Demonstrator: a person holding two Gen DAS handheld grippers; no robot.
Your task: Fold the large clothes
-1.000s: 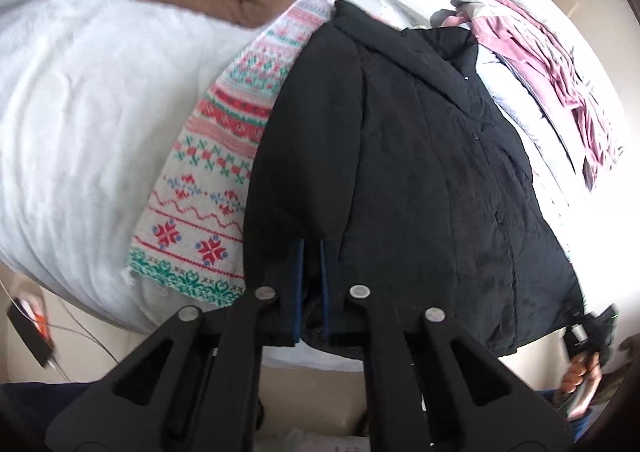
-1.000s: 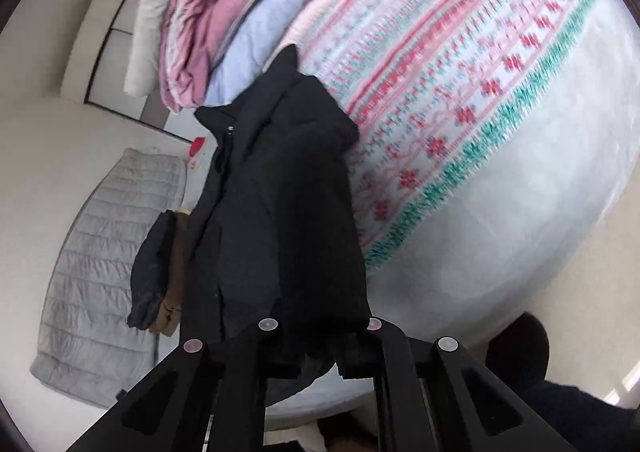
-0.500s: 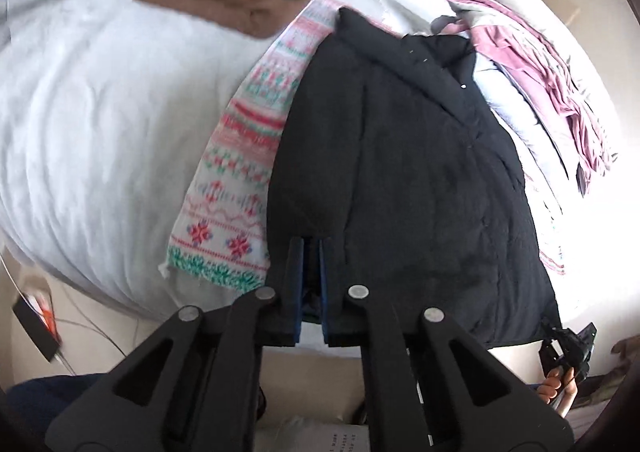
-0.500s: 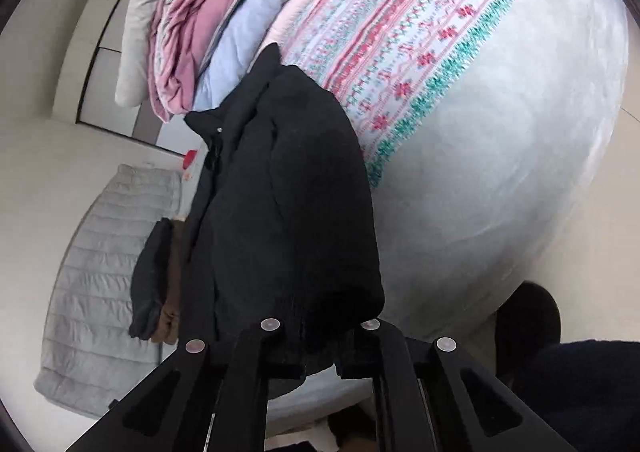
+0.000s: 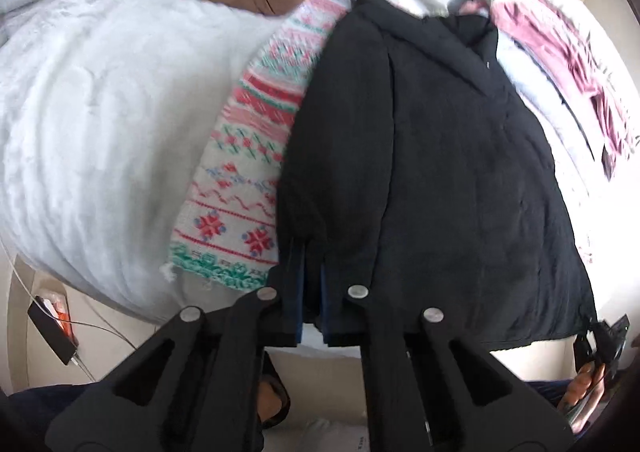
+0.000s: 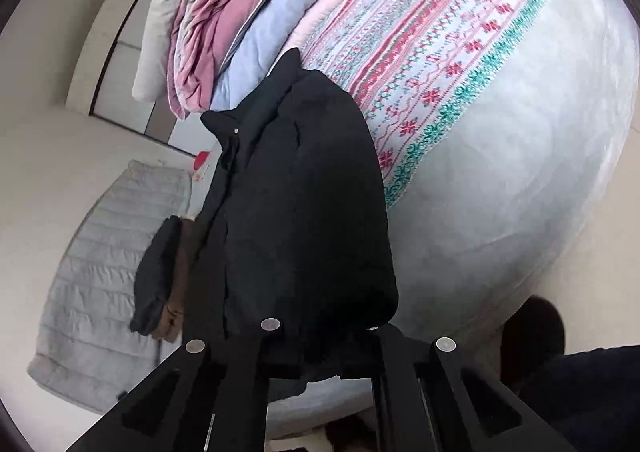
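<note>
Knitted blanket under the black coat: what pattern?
Knitted blanket: white with red, pink and green Nordic snowflake bands and a green border. Right wrist view shows it best.

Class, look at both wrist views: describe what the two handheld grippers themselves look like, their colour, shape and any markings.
The left gripper is matt black plastic with angular, cut-out finger frames, round silver rivets and blue pads on its inner faces. The right gripper has the same black frames and silver rivets; its pads are hidden. No cables show.

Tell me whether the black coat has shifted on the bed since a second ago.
Yes. In the left wrist view the black coat now hides more of the patterned blanket, its hem drawn toward the bed's near edge.
</note>
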